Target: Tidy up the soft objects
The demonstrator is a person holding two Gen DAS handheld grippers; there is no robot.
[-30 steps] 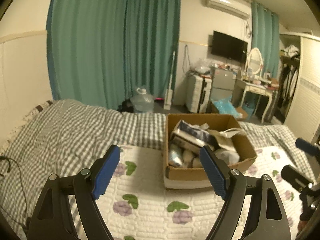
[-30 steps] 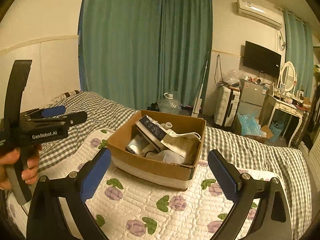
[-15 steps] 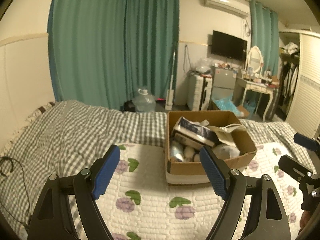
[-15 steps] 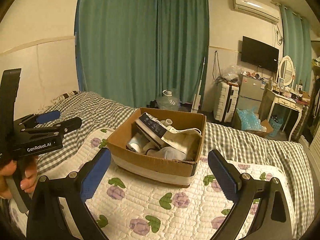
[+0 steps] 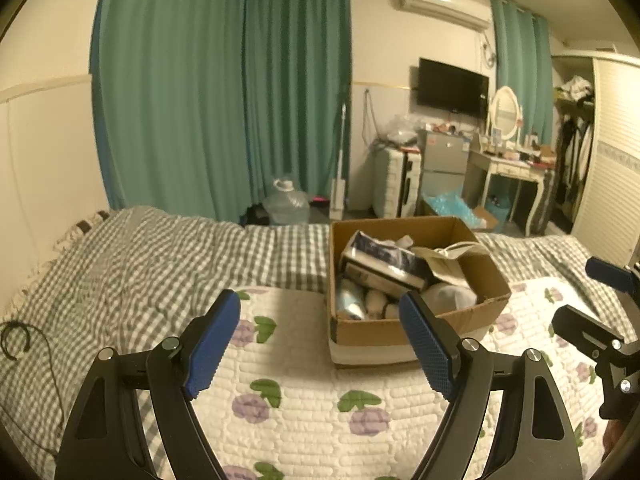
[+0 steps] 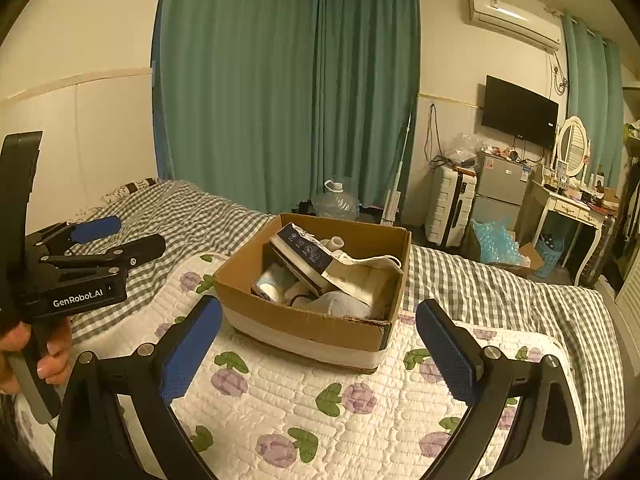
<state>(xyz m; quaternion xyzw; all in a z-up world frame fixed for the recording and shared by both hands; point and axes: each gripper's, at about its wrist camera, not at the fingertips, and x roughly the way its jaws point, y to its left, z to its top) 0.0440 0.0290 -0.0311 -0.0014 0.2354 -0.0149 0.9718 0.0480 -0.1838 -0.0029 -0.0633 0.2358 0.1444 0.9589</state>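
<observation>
Right now a brown cardboard box (image 5: 416,320) sits on the bed, on a white quilt (image 5: 304,392) printed with purple flowers and green leaves; a white band runs round the box's base and its top flaps stand open. Inside the box, soft things lie jumbled: a dark blue packet (image 6: 306,254) slanted across the top, a cream cloth bag (image 6: 360,276) draped toward the box's right side, a pale mesh bundle (image 6: 344,306) at the near wall, and a light blue pack (image 6: 272,284) at the box's left. What else lies under them I cannot tell.

Both grippers hover short of the box, over the quilt. The left gripper (image 5: 320,340) has its jaws spread wide with nothing between them — its blue pads (image 5: 212,344) frame only quilt and the box's near left corner. The right gripper (image 6: 318,346) likewise has its jaws wide apart and empty, the box's near wall showing between them. A hand (image 6: 24,356) grips the left tool's handle, seen left of the box in the right wrist view.

Beyond the box lies a grey checked blanket (image 5: 160,256), then green curtains (image 5: 224,100).

Compared with a second ago, the box sits almost where it did in both views — the contents unchanged, both jaws at the same spread.
</observation>
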